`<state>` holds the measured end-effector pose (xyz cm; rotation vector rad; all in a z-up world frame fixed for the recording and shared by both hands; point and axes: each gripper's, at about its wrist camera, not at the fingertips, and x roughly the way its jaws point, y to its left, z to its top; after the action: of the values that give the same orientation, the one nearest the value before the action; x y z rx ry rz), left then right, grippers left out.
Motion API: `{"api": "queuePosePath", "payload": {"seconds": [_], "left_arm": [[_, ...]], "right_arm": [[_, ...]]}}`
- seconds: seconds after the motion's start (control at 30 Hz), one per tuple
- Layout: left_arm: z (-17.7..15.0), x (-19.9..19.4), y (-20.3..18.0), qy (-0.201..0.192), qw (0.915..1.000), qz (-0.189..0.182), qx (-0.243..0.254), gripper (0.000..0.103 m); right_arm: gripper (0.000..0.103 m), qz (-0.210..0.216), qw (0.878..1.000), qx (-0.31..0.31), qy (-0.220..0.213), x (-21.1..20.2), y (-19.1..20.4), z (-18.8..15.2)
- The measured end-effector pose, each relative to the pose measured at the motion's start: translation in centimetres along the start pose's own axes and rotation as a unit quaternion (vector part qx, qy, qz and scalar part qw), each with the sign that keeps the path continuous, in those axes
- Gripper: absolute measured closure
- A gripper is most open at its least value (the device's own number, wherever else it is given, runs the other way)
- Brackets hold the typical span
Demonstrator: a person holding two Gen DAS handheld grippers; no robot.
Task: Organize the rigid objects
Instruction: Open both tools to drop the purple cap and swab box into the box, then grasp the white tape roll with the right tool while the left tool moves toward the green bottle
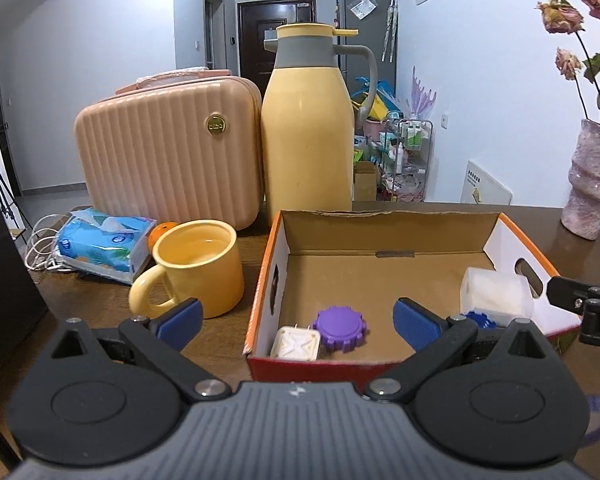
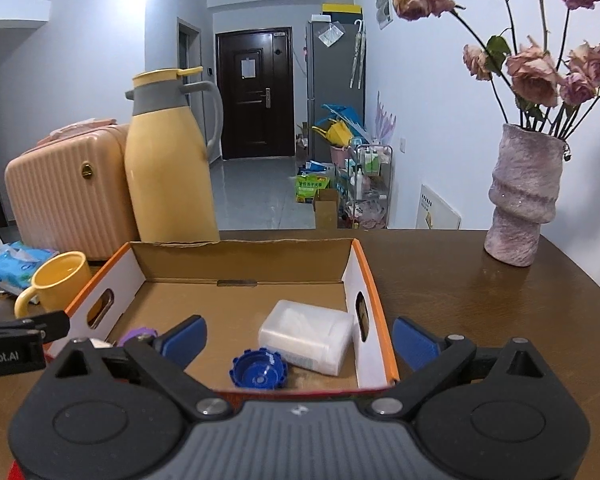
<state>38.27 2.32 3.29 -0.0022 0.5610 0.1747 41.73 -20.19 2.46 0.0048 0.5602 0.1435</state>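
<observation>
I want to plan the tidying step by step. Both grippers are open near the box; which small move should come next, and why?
Probably the left gripper should shift left toward the yellow mug. It is open and empty, and the mug stands outside the cardboard box, beside its left wall. The purple gear-shaped cap, the blue cap and the white plastic container already lie inside.

Left gripper point(image 1: 298, 324) and right gripper point(image 2: 298, 338) are held level, side by side, each with jaws spread wide and nothing between them.
</observation>
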Motion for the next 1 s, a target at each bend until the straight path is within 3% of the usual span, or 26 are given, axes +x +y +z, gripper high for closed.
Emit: {"api": "queuePosePath", "payload": {"seconds": [1.0], "left_arm": [[-7.5, -10.3, 3.4, -0.007, 0.9995, -0.029, -0.005, 0.000]], "right_arm": [[0.000, 0.022, 0.998, -0.055, -0.022, -11.4, 1.6, -8.7]]}}
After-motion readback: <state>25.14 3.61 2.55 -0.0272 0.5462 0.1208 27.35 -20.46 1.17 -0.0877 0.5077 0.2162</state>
